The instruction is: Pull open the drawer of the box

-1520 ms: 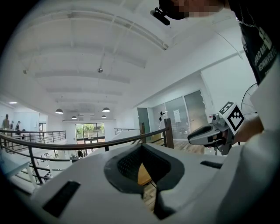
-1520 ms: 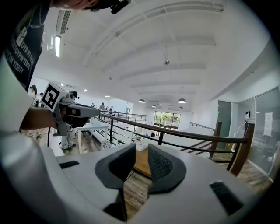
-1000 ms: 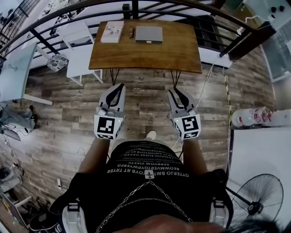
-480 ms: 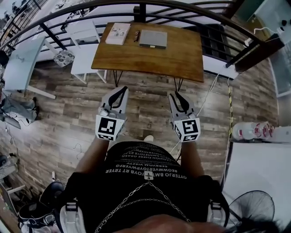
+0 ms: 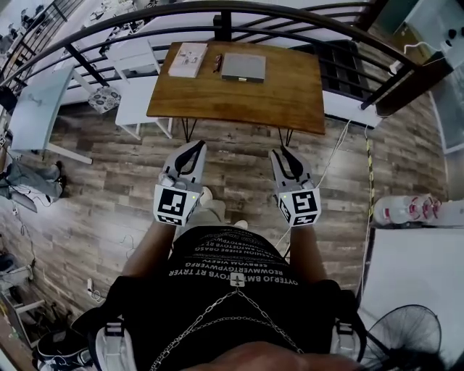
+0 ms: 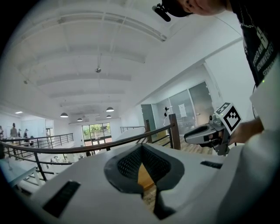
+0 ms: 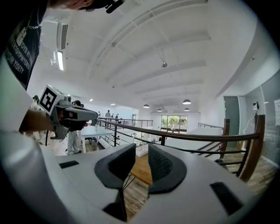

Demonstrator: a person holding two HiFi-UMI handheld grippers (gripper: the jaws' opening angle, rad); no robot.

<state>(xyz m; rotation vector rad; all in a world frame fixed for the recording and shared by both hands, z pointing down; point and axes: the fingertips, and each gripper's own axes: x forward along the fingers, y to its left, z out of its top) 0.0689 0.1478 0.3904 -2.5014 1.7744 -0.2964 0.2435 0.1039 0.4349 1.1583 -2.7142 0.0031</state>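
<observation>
Head view looks pretty much straight down on us, so nearest at the bottom of the frame is our black shirt (image 5: 232, 272) with the chain hanging over it. Just above that we've got both tools held out side by side over the plank floor (image 5: 239, 170), marker cubes towards us and jaws pointing up the frame.

The left gripper (image 5: 199, 144) sits left of centre. In the left gripper view its jaws meet at the tips, with only a hollow behind them where a sliver of wood shows through, so it's closed on nothing. The right gripper (image 5: 278, 151) sits right of centre. In the right gripper view we can see a narrow gap between its two dark pads with nothing in it, just floor and wood beyond. So it's a little way open and empty.

Further up the frame is the wooden counter (image 5: 239, 101) on thin black legs, well apart from both tools. The grey box (image 5: 243, 67) lies flat near the counter's far edge, roughly top centre, untouched. We can't make out the drawer from here, it's too small. A white booklet (image 5: 188, 59) lies just to its left, with something small between them that we can't identify.

Past the counter, a dark curved railing (image 5: 304, 11) runs across the top. A fan (image 5: 402, 335) sits in the lower right corner.
</observation>
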